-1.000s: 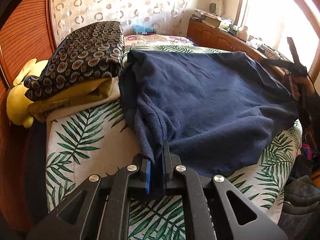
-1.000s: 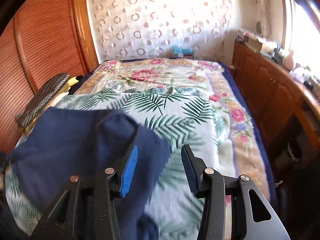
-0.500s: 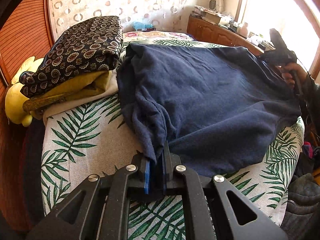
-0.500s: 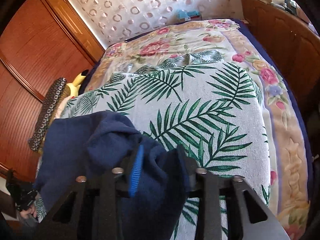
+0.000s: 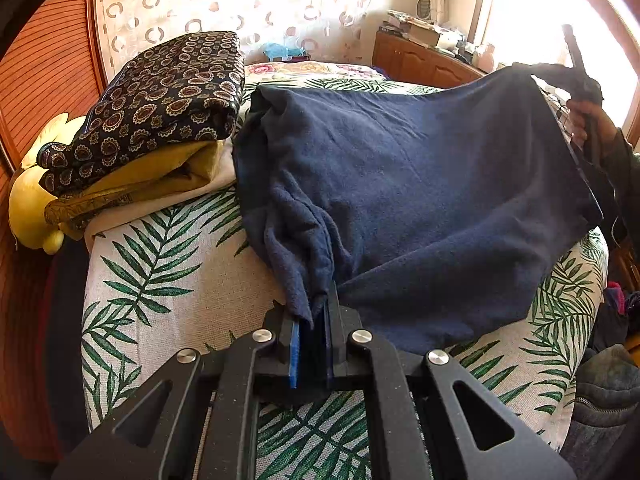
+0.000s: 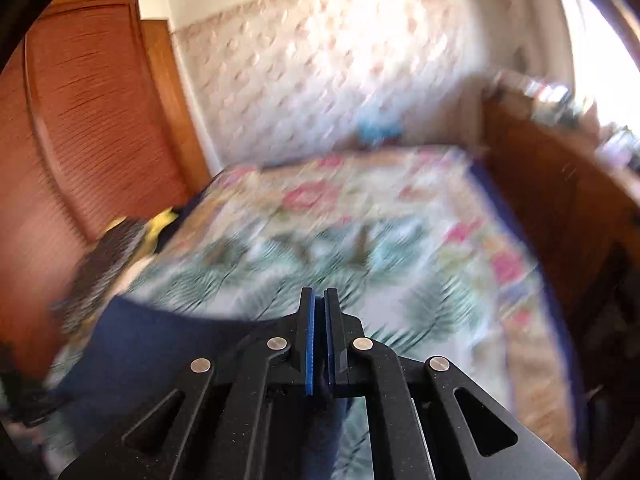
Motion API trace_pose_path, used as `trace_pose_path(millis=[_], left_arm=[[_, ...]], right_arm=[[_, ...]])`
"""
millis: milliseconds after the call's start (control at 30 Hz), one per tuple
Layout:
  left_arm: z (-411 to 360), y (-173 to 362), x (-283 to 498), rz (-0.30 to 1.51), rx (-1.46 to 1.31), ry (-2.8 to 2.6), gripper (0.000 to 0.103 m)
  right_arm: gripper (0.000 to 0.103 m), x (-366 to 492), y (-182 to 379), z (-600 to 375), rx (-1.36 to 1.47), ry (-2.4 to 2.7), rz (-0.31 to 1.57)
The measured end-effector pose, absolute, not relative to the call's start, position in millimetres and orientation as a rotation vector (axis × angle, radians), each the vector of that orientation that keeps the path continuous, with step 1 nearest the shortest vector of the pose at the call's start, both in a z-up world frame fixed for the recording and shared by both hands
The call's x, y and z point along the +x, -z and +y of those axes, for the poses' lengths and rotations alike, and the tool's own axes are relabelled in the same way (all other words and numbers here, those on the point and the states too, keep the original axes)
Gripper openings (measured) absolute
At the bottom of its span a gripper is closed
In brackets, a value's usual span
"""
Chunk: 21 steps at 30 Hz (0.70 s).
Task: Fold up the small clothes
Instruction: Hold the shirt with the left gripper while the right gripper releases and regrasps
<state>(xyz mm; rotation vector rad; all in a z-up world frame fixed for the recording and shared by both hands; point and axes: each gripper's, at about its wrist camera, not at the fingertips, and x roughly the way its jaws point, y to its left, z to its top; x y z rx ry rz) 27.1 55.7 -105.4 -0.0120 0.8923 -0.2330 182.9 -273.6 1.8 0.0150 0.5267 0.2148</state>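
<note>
A dark navy fleece garment [image 5: 420, 200] lies spread over the palm-leaf bedcover [image 5: 152, 280]. My left gripper [image 5: 316, 312] is shut on the garment's near corner, low over the bed. My right gripper [image 6: 319, 312] is shut on the opposite edge of the navy garment [image 6: 160, 352] and holds it lifted; in the left wrist view it shows at the far right [image 5: 576, 76], raised above the bed. The right wrist view is motion-blurred.
A folded stack, dark patterned cloth [image 5: 160, 92] over yellow cloth [image 5: 152, 176], sits at the bed's left by a yellow plush toy [image 5: 28, 208]. A wooden wardrobe [image 6: 80, 120] stands left. A cluttered wooden cabinet [image 5: 424, 56] runs along the right under the window.
My right gripper closed on the garment's far edge and lifted it upward. My left gripper stayed shut on the near corner.
</note>
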Motion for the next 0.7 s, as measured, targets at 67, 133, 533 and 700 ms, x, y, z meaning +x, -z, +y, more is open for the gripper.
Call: trace_pose_path(millis=[67, 133, 533, 700], left_arm=[[56.0, 105.4, 27.4, 0.894, -0.013, 0.234, 0.009], [56.4, 105.7, 27.6, 0.894, -0.014, 0.235, 0.009], [56.4, 105.3, 27.1, 0.892, -0.022, 0.23, 0.009], [56.1, 104.1, 27.4, 0.896, -0.025, 0.218, 0.012]], right_arm=[[0.004, 199.6, 21.0, -270.2, -0.047, -0.124, 0.635], [0.005, 209.1, 43.0, -271.9, -0.113, -0.022, 0.724], [0.037, 127.1, 49.1, -289.0, -0.058, -0.185, 0.719], [0.041, 86.7, 62.6, -284.5, -0.082, -0.234, 0.713]])
